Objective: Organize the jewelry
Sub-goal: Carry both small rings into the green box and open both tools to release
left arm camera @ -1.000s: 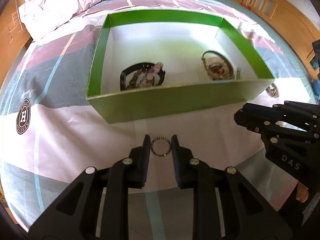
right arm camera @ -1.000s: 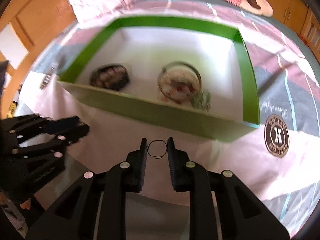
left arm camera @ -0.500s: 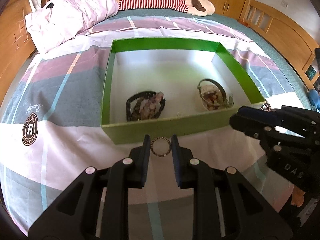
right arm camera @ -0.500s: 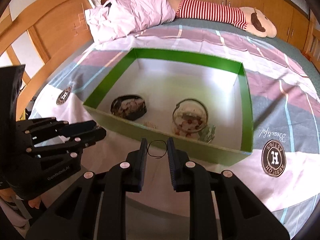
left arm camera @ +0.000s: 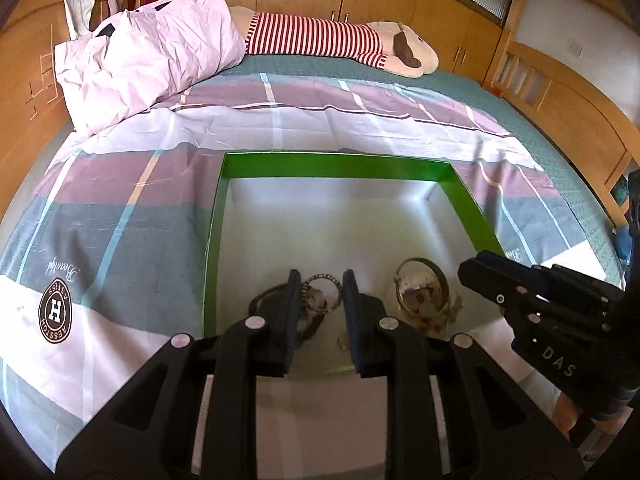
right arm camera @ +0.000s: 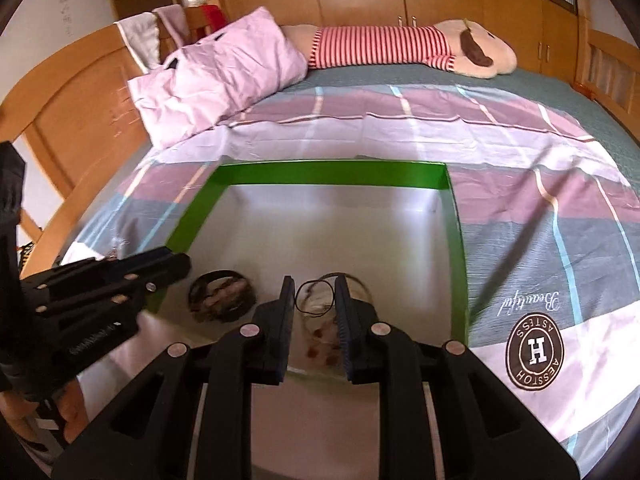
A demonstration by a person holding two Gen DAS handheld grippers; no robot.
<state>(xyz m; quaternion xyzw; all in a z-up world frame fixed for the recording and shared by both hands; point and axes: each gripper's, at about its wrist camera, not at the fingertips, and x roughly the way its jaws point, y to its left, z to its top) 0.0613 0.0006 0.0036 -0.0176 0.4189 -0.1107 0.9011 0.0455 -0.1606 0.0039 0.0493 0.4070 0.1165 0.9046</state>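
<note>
Jewelry rides in both our claws: the left gripper (left arm camera: 322,294) pinches a beaded ring (left arm camera: 321,293), the right gripper (right arm camera: 314,300) a thin black loop (right arm camera: 315,299). Half a second ago both hung short of the green box's (left arm camera: 332,165) near wall — now they are over its floor, so release looks close. Below the ring sits the dark round case (left arm camera: 276,312) with pale pieces inside; below the loop, the clear round dish (right arm camera: 328,320) with reddish bits. Beyond these, the box floor runs bare to its far wall.
</note>
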